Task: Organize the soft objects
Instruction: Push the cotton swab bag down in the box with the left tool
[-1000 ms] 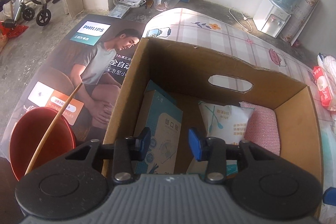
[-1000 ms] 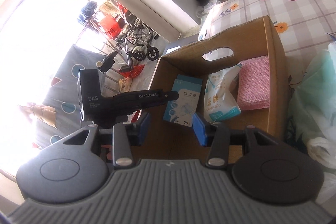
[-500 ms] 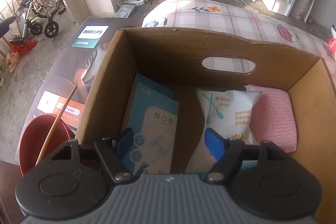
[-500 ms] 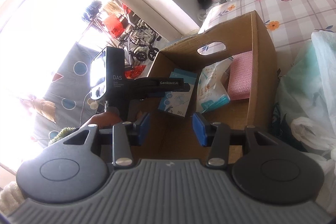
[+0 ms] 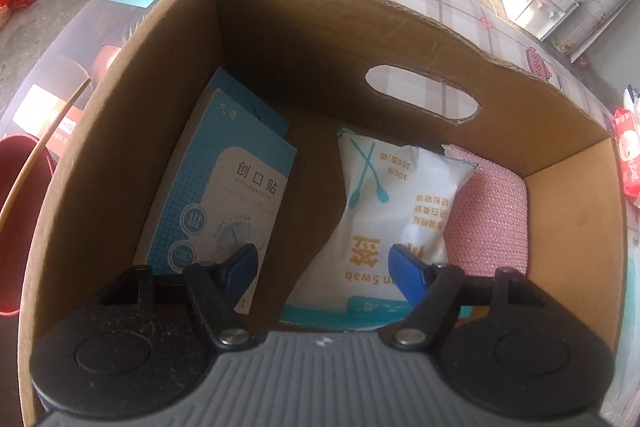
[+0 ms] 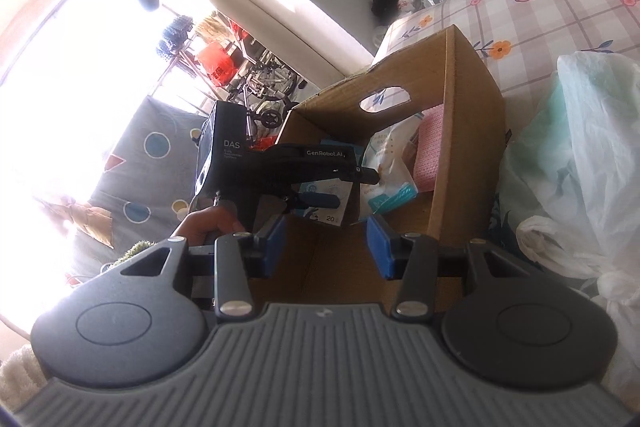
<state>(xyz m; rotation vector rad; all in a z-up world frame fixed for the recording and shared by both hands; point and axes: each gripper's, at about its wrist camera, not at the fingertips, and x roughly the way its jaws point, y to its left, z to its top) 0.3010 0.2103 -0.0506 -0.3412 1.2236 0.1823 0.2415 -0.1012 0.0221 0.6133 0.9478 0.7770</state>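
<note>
The left hand-held gripper points steeply down into the open brown cardboard box, its blue jaws, which have just been opening and then eased in slightly, spread wide and empty. Beyond them, at twelve o'clock, bare box floor; at ten, the blue printed carton of plasters; at one, the white plastic cotton-swab bag, the pink textured pad beside it. Likely a pick or straightening step; next, settle over one item and close. The right hand-held gripper hangs outside the box, half open, empty.
</note>
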